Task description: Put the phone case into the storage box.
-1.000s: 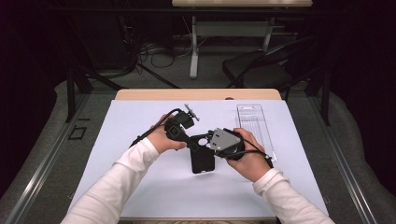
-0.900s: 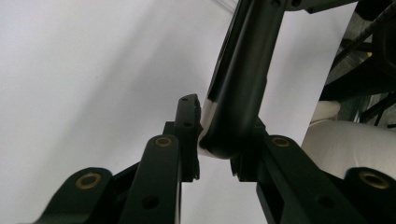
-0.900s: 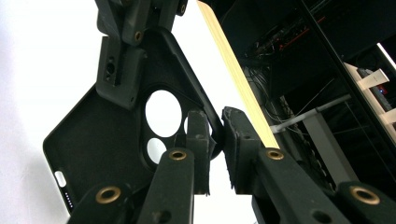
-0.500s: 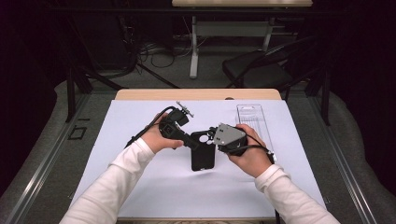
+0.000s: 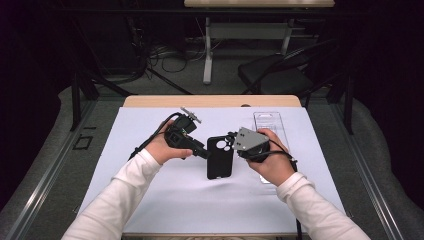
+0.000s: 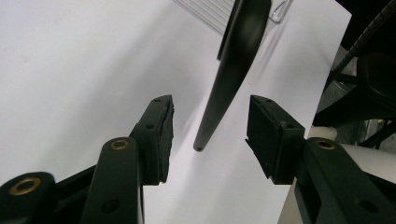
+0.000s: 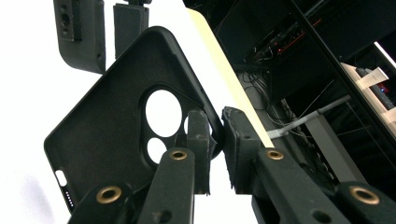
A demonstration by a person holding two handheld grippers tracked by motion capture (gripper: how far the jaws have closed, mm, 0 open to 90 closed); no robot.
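High view: right tongs (image 5: 231, 141) grip the black phone case (image 5: 220, 157) at its top edge above the table (image 5: 150, 200), long axis toward the person; left tongs (image 5: 206, 154), just opened, flank its left edge without touching.

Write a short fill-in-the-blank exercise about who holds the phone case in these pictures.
The right gripper is shut on the edge of the black ____.
The left gripper has just been opening; its pads do not ____ the case.
Behind the right hand lies a clear plastic ____.

Missing words: phone case; touch; tray
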